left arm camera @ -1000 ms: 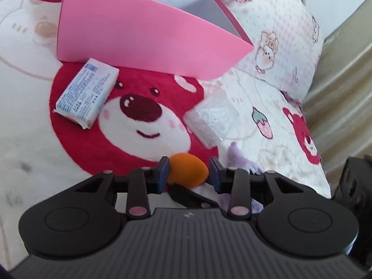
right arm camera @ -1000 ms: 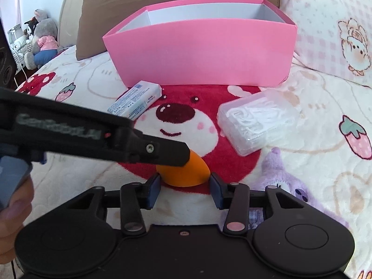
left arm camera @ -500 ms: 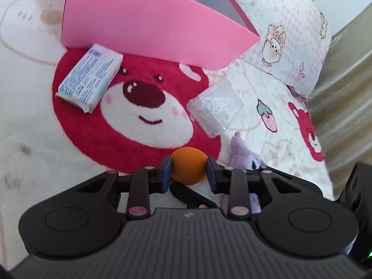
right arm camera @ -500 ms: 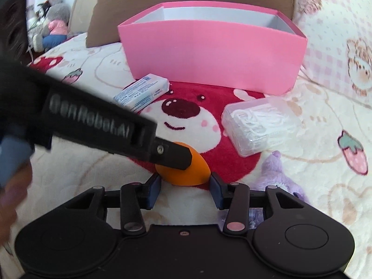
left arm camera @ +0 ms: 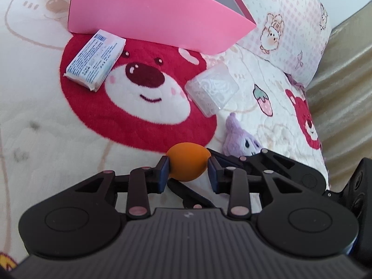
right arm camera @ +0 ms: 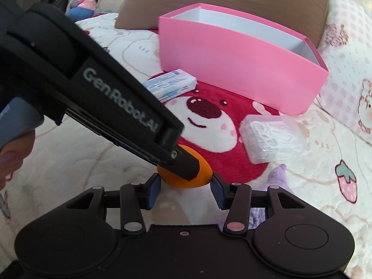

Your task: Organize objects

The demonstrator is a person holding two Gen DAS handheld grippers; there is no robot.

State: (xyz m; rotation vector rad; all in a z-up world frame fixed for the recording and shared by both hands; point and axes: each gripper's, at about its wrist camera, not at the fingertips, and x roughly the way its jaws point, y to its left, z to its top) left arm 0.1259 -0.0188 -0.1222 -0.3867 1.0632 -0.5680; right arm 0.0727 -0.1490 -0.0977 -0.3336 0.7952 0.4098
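the left gripper (left arm camera: 187, 171) pinches the orange egg-shaped sponge (left arm camera: 188, 160) short of the empty-looking pink cardboard box (right arm camera: 241, 58); the right gripper (right arm camera: 185, 189) fingers are opening off it. nothing visibly boxed yet.

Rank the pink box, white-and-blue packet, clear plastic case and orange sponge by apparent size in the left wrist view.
1. pink box, by far the largest.
2. white-and-blue packet.
3. clear plastic case, close to the packet, so that order is unsure.
4. orange sponge, smallest though nearest the camera.
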